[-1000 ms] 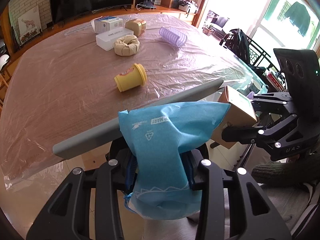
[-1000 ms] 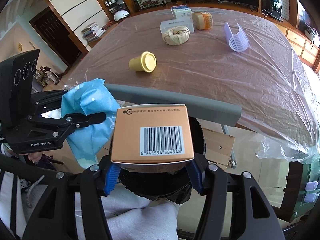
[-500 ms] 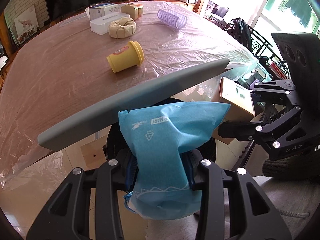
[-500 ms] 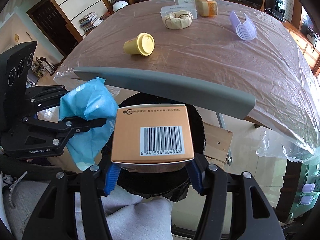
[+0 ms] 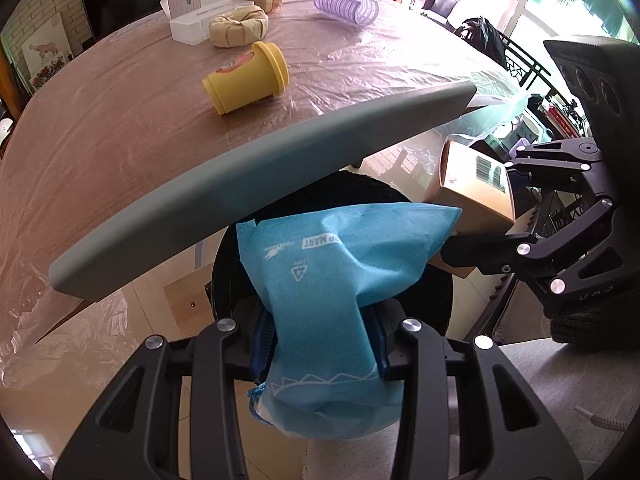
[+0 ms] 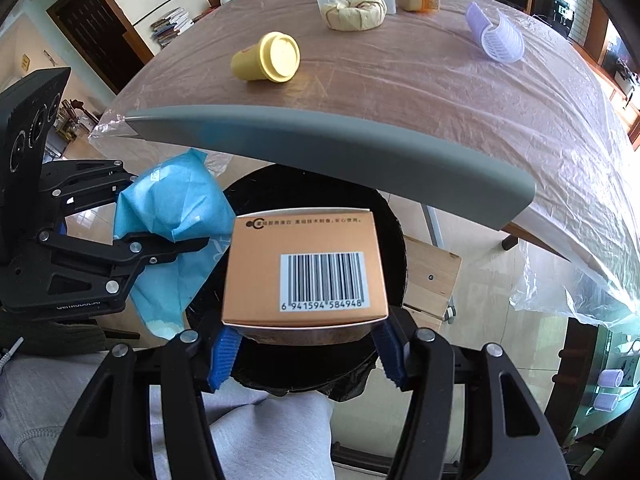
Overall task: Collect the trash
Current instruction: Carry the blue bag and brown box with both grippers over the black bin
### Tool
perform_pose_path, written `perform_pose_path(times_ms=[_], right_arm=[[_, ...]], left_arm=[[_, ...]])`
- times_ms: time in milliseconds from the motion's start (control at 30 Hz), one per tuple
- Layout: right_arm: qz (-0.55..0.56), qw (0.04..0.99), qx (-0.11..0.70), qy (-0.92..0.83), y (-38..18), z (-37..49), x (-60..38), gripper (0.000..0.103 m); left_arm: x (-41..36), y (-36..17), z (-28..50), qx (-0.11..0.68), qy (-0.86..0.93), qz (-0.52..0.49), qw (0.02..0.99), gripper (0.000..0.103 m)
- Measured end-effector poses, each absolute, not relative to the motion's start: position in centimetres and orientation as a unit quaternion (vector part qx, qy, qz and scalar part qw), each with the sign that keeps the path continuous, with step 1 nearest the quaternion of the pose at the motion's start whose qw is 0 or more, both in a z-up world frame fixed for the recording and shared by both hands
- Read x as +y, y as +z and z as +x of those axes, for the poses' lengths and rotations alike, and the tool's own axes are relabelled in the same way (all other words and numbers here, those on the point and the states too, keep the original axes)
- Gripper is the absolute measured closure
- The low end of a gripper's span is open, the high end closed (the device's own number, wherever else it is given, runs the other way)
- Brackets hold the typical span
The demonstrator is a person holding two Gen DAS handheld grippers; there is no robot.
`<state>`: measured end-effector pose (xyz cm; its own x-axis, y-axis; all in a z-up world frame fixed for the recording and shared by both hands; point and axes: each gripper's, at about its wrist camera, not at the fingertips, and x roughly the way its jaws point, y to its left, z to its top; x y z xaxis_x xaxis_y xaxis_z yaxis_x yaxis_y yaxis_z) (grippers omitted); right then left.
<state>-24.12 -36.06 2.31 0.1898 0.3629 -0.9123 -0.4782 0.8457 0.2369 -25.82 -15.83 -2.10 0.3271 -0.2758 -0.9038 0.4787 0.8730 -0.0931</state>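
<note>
While both loads hang over the black-lined bin [image 6: 256, 200], drop is the step in hand. Left gripper [image 5: 320, 344] clamped narrow on blue wrapper [image 5: 340, 272], long axis running away from the jaws, top flopped toward the right side. Right gripper [image 6: 306, 354] pinching orange barcode box [image 6: 304, 268] at a middling width, blue pads on both short sides, barcode face up. Bin mouth directly below and just ahead of both sets of jaws; grey lid [image 6: 340, 152] tilted up beyond, between jaws and table [image 6: 440, 80]. Wrapper just beside box, nearly touching. Both grippers pitched steeply down, side by side, neither clearly nearer. Next probably: open jaws, let go. Risk: wrapper catching on a pad. Yellow cup [image 5: 248, 80] lying on its side on table, well ahead, likely next pick.
</note>
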Motion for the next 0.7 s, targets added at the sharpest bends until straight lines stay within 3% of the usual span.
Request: perform_pose_path(times_ms=[700], right_arm=[[-0.074,0.765,0.581,0.268,0.6,-23.8,-34.1,0.046]], left_arm=[[-16.8,-3.7,-25.1,0.537,-0.237,0.116,0.801,0.063]])
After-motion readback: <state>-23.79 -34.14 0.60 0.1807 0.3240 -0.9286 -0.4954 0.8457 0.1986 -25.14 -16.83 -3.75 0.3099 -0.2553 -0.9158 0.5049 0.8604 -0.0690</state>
